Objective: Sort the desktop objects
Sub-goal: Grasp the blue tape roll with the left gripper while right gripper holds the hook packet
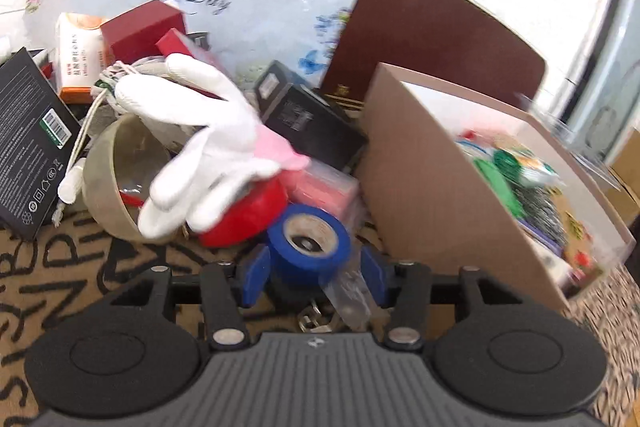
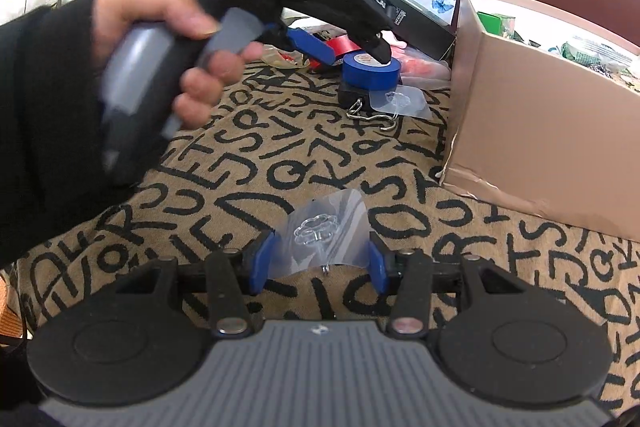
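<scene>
Our blue tape roll sits tilted, its core hole facing the left gripper, whose spread fingers flank it without gripping. Our right gripper pinches a clear hook sticker. The cardboard box contents blur. A letter-printed cloth covers the surface.

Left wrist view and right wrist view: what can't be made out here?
- Cardboard box contents: left wrist view, motion blur; right wrist view, its wall hides most.
- Bowl contents: left wrist view, white glove overlaps it.
- Left gripper grip on blue tape roll: contact unclear.
- Right gripper: clear hook sticker between fingers, contact unclear.
</scene>
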`<state>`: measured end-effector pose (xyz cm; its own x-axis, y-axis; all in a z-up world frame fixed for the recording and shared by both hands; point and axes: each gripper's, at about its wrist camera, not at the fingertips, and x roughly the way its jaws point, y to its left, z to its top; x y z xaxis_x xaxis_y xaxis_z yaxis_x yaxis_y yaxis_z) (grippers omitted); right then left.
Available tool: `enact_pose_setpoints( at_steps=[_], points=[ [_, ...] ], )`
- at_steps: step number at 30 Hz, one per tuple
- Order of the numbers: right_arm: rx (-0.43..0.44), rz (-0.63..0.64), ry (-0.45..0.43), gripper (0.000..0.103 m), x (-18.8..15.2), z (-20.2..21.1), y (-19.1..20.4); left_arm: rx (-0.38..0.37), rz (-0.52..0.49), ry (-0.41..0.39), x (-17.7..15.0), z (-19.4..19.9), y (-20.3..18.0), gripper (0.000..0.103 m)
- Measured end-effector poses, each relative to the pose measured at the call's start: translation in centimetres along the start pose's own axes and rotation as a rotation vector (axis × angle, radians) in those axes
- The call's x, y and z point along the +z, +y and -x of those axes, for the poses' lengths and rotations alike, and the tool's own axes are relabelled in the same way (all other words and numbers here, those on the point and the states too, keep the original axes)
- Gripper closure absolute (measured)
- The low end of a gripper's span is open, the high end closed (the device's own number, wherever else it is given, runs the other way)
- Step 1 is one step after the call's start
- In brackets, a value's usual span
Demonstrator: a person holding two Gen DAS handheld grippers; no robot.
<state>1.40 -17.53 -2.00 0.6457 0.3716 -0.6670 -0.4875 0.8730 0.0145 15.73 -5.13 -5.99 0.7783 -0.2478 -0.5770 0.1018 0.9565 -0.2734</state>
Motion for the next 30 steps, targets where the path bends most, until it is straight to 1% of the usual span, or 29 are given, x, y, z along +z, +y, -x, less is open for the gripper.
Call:
enact_pose_setpoints(
  at_steps=[2, 4, 5, 7, 9, 10, 11, 12, 13, 14, 16, 20, 23, 30],
  points=[
    [0.001, -0.001, 0.000, 0.055, 0.1, -0.1, 0.0, 0.024, 0.004, 0.008, 0.4, -1.0, 0.3, 0.050],
    [0.003, -0.001, -0.002, 0.054, 0.1, -0.2, -0.1, 0.003, 0.017, 0.042, 0.6, -2.0, 0.6, 0.049],
    [0.004, -0.001, -0.004, 0.054, 0.1, -0.2, -0.1, -0.005, 0.020, 0.051, 0.6, -2.4, 0.6, 0.046],
    [0.003, -0.005, -0.006, 0.054, 0.2, -0.4, -0.1, -0.012, 0.034, 0.050, 0.8, -3.1, 0.8, 0.043],
    [0.003, -0.008, -0.008, 0.054, 0.3, -0.4, -0.1, -0.016, 0.050, 0.039, 0.9, -3.4, 1.2, 0.045],
    [0.002, -0.010, -0.008, 0.054, 0.3, -0.4, -0.2, -0.017, 0.063, 0.034, 1.0, -3.3, 1.4, 0.051],
    [0.003, -0.009, -0.008, 0.054, 0.3, -0.4, -0.1, -0.024, 0.081, 0.034, 1.0, -3.2, 1.8, 0.058],
    [0.003, -0.009, -0.010, 0.054, 0.3, -0.4, -0.2, -0.011, 0.090, 0.036, 1.0, -3.0, 2.0, 0.078],
    [0.003, -0.010, -0.010, 0.055, 0.3, -0.4, -0.2, -0.006, 0.084, 0.040, 1.0, -2.8, 2.2, 0.080],
    [0.002, -0.010, -0.011, 0.055, 0.4, -0.3, -0.2, -0.024, 0.092, 0.052, 0.9, -2.6, 2.5, 0.080],
    [0.000, -0.021, -0.016, 0.056, 0.5, -0.2, -0.1, -0.034, 0.088, 0.064, 0.4, -2.1, 2.8, 0.080],
    [0.001, -0.008, -0.024, 0.057, 0.5, 0.3, 0.4, -0.031, 0.065, 0.056, -0.6, -0.5, 2.6, 0.081],
    [-0.002, -0.002, -0.037, 0.060, 0.7, 0.9, 0.7, -0.041, 0.074, 0.055, -1.1, 1.0, 2.8, 0.081],
    [-0.022, 0.018, -0.078, 0.062, 1.5, 2.4, 1.2, -0.070, 0.045, -0.010, -0.8, 5.9, 2.9, 0.081]
  ],
)
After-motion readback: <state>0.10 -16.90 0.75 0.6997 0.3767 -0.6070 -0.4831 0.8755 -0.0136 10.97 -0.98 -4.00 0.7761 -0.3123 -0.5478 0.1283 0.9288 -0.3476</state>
